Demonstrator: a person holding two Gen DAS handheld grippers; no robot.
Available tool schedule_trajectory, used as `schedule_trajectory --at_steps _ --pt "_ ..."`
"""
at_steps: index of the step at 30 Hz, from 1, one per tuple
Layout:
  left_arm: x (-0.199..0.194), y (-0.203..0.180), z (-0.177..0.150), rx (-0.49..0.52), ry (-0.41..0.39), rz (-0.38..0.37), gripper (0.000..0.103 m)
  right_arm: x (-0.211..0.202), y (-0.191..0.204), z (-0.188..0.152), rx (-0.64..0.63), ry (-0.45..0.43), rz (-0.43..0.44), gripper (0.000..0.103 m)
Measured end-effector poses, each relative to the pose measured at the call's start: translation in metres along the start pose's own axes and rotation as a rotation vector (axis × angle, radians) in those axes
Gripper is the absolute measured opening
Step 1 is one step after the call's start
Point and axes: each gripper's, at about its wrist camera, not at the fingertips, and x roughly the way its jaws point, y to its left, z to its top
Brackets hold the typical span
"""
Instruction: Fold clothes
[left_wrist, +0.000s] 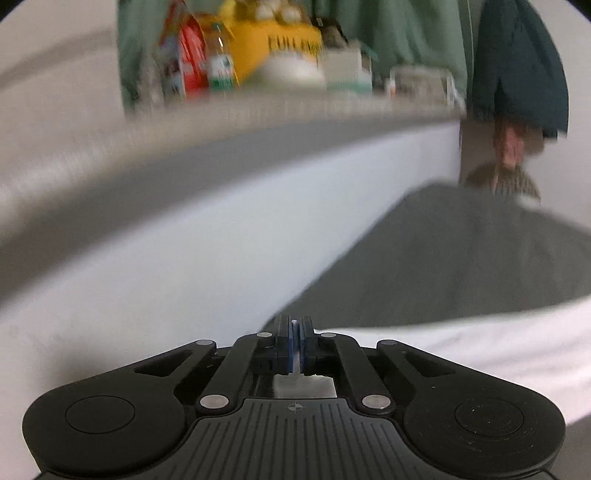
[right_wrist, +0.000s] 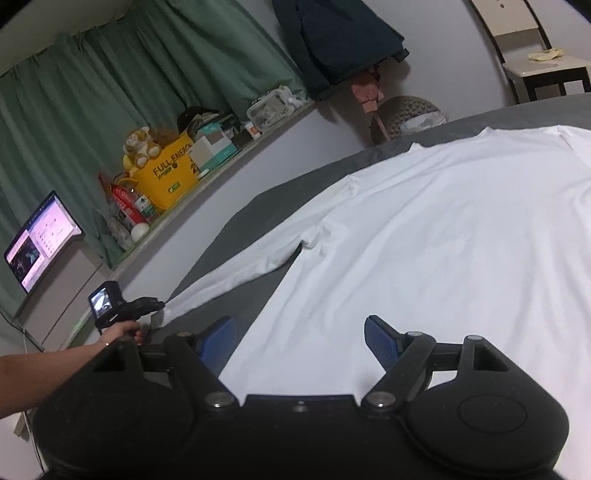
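1. A white shirt (right_wrist: 443, 240) lies flat on the dark grey bed (right_wrist: 236, 229).
2. The left gripper (left_wrist: 295, 325) sits at the end of the shirt's long sleeve (right_wrist: 236, 273), and its jaws are pressed together on the white cloth.
3. The right gripper (right_wrist: 299, 332) hovers over the shirt's bottom edge, jaws wide apart, holding nothing.
4. A yellow bag (right_wrist: 166, 177) sits on the ledge beyond the bed.

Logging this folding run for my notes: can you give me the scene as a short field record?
garment: white long-sleeved shirt, spread flat
surface: dark grey bed cover
left gripper: shut on the sleeve end
right gripper: open, above the shirt's hem, holding nothing
background: green curtain, yellow bag on the ledge
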Motion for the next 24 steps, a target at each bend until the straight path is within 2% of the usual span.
schedule_trajectory --at_steps 2,6,8,12,13,16,18,19,22,24 --pt "-0.022 -0.011 0.017 -0.052 -0.046 -0.073 0.002 -0.004 -0.003 0.003 0.014 -0.017 -0.004 0.076" --pt "-0.086 -0.062 0.065 -0.053 -0.157 -0.309 0.002 -0.015 -0.012 0.01 0.065 -0.077 -0.02 0.076" --pt "-0.13 -0.108 0.09 -0.03 -0.216 -0.462 0.002 -0.021 -0.017 0.015 0.094 -0.113 -0.033 0.076" --pt "-0.228 -0.21 0.112 0.055 -0.307 -0.808 0.0 -0.045 -0.033 0.025 0.175 -0.207 -0.066 0.076" --pt "-0.25 -0.232 0.109 0.079 -0.311 -0.884 0.0 -0.053 -0.038 0.028 0.197 -0.236 -0.072 0.076" --pt "-0.3 -0.289 0.061 0.169 -0.246 -1.068 0.0 -0.08 -0.052 0.036 0.227 -0.32 -0.129 0.076" --pt "-0.32 -0.318 0.009 0.24 -0.19 -1.119 0.0 -0.093 -0.065 0.039 0.273 -0.355 -0.157 0.076" --pt "-0.324 -0.33 -0.02 0.265 -0.148 -1.128 0.0 -0.097 -0.071 0.041 0.301 -0.358 -0.167 0.076" --pt "-0.317 -0.353 -0.098 0.279 0.009 -1.098 0.0 -0.091 -0.091 0.04 0.363 -0.282 -0.189 0.076" --pt "-0.31 -0.359 -0.139 0.265 0.094 -1.049 0.0 -0.076 -0.102 0.038 0.402 -0.179 -0.189 0.076"
